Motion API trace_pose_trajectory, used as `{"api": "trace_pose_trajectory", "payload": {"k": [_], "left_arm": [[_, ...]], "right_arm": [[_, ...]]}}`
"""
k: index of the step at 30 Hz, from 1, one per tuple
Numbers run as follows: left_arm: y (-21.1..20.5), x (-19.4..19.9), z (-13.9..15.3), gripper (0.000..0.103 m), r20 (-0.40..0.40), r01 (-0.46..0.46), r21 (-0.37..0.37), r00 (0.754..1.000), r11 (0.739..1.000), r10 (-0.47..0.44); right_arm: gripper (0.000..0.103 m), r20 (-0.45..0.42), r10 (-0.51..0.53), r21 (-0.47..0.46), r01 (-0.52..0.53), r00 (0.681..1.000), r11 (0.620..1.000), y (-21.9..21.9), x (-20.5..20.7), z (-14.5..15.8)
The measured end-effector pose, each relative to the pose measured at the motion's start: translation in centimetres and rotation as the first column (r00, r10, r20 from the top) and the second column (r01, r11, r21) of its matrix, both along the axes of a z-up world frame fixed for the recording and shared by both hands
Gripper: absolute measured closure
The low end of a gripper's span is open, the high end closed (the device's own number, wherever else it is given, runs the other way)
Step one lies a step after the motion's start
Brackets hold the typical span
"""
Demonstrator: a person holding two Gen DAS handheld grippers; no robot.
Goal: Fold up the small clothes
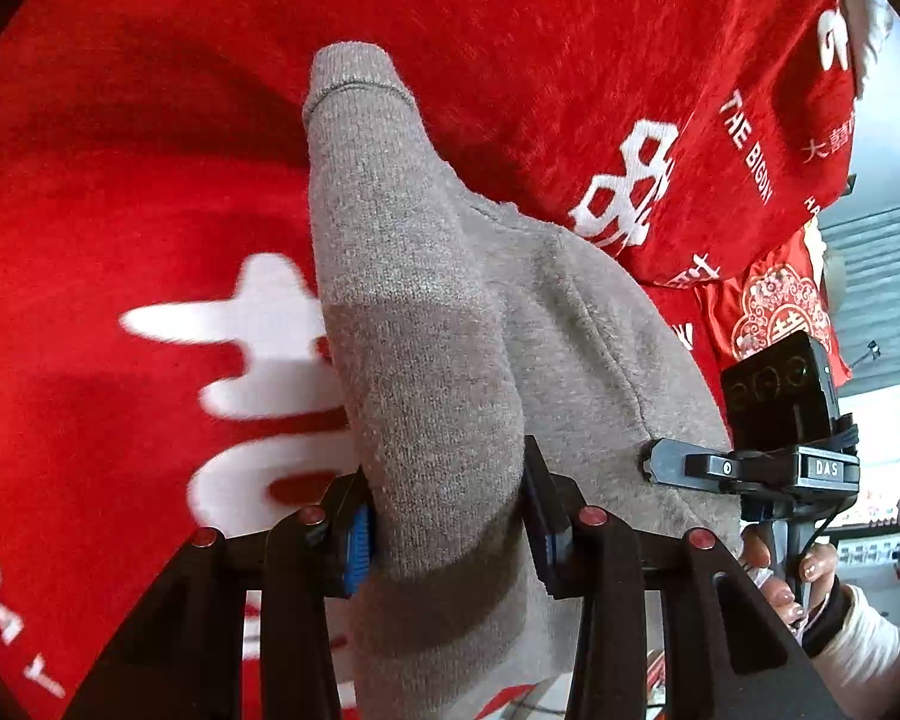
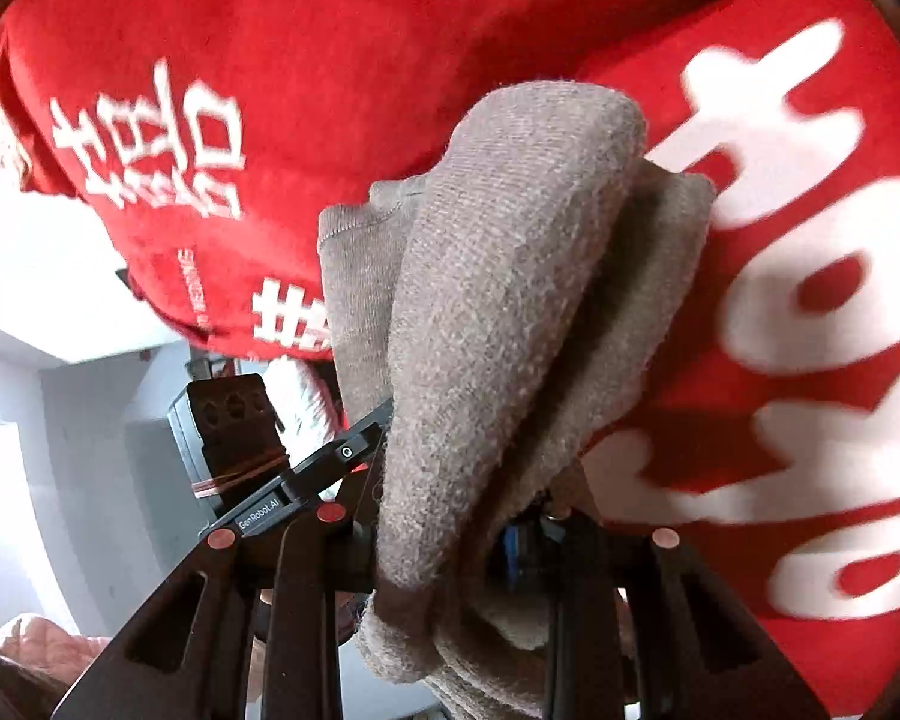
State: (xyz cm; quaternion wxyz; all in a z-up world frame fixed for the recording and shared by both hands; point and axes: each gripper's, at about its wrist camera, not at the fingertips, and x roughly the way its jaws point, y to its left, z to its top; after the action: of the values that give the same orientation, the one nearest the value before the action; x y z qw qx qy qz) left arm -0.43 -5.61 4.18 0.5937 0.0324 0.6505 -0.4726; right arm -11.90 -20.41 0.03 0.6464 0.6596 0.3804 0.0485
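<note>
A small grey knit garment [image 1: 426, 312] hangs bunched above a red cloth with white characters [image 1: 120, 192]. My left gripper [image 1: 444, 516] is shut on a thick fold of the garment, with the blue pads pressing both sides. My right gripper [image 2: 450, 522] is shut on another bunched part of the same garment [image 2: 510, 300], which drapes over its fingers and hides them. The right gripper's body [image 1: 774, 462] shows at the right of the left wrist view, touching the garment. The left gripper's body [image 2: 306, 474] shows in the right wrist view.
The red cloth [image 2: 270, 30] covers the surface below and fills most of both views. Its edge runs at the right in the left wrist view. A red patterned cushion [image 1: 774, 306] lies beyond it. A pale floor and wall [image 2: 42, 360] show at the left.
</note>
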Motion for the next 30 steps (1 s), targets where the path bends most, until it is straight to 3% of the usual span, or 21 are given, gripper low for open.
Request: {"api": "trace_pose_trajectory", "payload": {"k": [4, 9, 11, 15, 17, 19, 20, 22, 24, 26, 27, 28, 30], "left_arm": [[5.2, 1.5, 0.8, 0.060, 0.024, -0.025, 0.039, 0.999, 0.999, 0.025], [10.7, 2.9, -0.7, 0.060, 0.070, -0.067, 0.121, 0.996, 0.990, 0.059], [12.2, 3.4, -2.2, 0.060, 0.105, -0.080, 0.158, 0.992, 0.984, 0.064], [14.7, 4.6, -4.7, 0.060, 0.094, -0.128, 0.213, 0.990, 0.969, 0.110], [15.7, 5.1, -4.5, 0.060, 0.067, -0.143, 0.187, 0.989, 0.972, 0.132], [16.4, 5.4, -3.6, 0.060, 0.103, -0.154, 0.173, 0.985, 0.973, 0.138], [16.7, 5.6, -3.1, 0.060, 0.132, -0.161, 0.174, 0.981, 0.972, 0.139], [17.2, 6.0, -2.9, 0.060, 0.162, -0.180, 0.180, 0.975, 0.967, 0.151], [17.2, 6.3, -3.6, 0.060, 0.199, -0.193, 0.234, 0.969, 0.953, 0.148], [17.0, 6.1, -4.8, 0.060, 0.237, -0.185, 0.288, 0.964, 0.940, 0.117], [17.0, 6.0, -5.4, 0.060, 0.253, -0.182, 0.307, 0.962, 0.934, 0.104], [16.9, 5.9, -5.8, 0.058, 0.264, -0.187, 0.317, 0.959, 0.930, 0.103], [16.8, 5.8, -6.3, 0.048, 0.271, -0.201, 0.310, 0.956, 0.929, 0.117]], "right_arm": [[0.073, -0.004, 0.042, 0.041, -0.042, 0.999, 0.998, 3.7, 2.1, -1.3], [0.072, -0.060, 0.095, 0.051, -0.092, 0.994, 0.994, 8.4, 5.6, -3.9], [0.069, -0.122, 0.127, 0.020, -0.125, 0.984, 0.992, 9.3, 6.3, -5.0], [0.059, -0.198, 0.140, -0.036, -0.150, 0.970, 0.988, 9.0, 6.7, -4.8], [0.059, -0.236, 0.139, -0.087, -0.164, 0.962, 0.983, 8.6, 6.7, -4.2], [0.068, -0.255, 0.116, -0.164, -0.161, 0.960, 0.973, 8.2, 6.4, -3.1], [0.078, -0.248, 0.117, -0.207, -0.171, 0.962, 0.963, 8.4, 6.7, -2.2], [0.079, -0.243, 0.144, -0.310, -0.217, 0.959, 0.926, 8.8, 7.2, -0.4], [0.079, -0.285, 0.193, -0.427, -0.304, 0.939, 0.851, 10.0, 8.4, 0.8], [0.079, -0.383, 0.207, -0.508, -0.392, 0.900, 0.767, 11.1, 8.9, 0.1], [0.079, -0.426, 0.198, -0.520, -0.418, 0.883, 0.745, 11.1, 9.0, -0.8], [0.079, -0.459, 0.186, -0.516, -0.431, 0.869, 0.740, 11.1, 8.7, -1.8], [0.077, -0.476, 0.148, -0.488, -0.401, 0.867, 0.775, 10.2, 7.2, -3.6]]}}
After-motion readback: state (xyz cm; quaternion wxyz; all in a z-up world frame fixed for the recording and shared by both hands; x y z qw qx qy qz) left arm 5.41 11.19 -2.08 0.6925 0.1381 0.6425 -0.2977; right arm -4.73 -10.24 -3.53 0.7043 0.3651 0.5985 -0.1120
